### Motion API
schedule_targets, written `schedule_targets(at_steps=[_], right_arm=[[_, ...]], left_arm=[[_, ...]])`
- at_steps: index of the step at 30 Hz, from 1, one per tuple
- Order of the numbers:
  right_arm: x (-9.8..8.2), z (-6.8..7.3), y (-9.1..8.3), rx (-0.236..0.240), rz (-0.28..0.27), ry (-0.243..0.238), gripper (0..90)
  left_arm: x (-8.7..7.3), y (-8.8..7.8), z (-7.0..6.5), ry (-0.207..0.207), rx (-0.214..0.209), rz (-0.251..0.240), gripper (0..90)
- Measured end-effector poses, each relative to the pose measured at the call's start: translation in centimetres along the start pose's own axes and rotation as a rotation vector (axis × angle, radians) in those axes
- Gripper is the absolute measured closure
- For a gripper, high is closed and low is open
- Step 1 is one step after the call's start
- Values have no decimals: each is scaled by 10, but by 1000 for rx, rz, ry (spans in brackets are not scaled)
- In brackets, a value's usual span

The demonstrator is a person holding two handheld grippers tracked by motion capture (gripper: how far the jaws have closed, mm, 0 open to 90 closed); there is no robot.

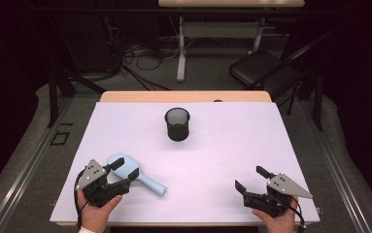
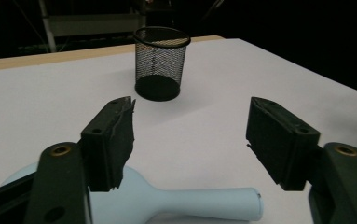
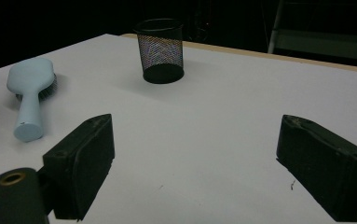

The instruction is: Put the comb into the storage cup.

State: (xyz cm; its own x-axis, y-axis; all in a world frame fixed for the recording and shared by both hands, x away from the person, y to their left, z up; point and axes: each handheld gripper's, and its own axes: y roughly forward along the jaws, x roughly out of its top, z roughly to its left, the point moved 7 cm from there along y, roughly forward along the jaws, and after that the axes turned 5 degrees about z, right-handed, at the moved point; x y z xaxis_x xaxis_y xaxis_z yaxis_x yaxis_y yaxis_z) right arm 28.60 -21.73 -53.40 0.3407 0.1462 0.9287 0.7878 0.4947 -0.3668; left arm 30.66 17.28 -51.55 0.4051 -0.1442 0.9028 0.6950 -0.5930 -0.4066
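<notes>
A light blue hairbrush (image 1: 148, 182) lies flat on the white table cover (image 1: 222, 155) at the front left, its handle pointing right. My left gripper (image 1: 126, 169) hovers over it, jaws apart on either side of the neck and not touching it. In the left gripper view the brush handle (image 2: 199, 203) lies below my left gripper (image 2: 191, 125). A black mesh cup (image 1: 177, 124) stands upright at the middle back. My right gripper (image 1: 250, 178) rests near the front right, open with nothing between its jaws. The right gripper view shows my right gripper (image 3: 195, 135), the brush (image 3: 29, 95) and the cup (image 3: 161, 49).
The mesh cup (image 2: 161, 63) looks empty. The table's wooden back edge (image 1: 183, 96) shows beyond the cover. Behind it on the floor are a folding chair (image 1: 261, 68), cables and a desk frame (image 1: 181, 53).
</notes>
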Motion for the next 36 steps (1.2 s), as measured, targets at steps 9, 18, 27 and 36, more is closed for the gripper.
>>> schedule_targets(at_steps=[9,18,27,36], right_arm=[[-1,-1,-1,-2,3,2,125],[-2,0,0,2,9,-6,141],[-3,1,1,9,11,-1,143],[-3,0,0,10,12,2,145]], left_arm=[[-1,15,-4,-5,30,23,406],[-4,32,-16,-51,20,38,488],[-12,57,-24,-35,0,89,625],[-28,73,-27,-32,-9,166,784]])
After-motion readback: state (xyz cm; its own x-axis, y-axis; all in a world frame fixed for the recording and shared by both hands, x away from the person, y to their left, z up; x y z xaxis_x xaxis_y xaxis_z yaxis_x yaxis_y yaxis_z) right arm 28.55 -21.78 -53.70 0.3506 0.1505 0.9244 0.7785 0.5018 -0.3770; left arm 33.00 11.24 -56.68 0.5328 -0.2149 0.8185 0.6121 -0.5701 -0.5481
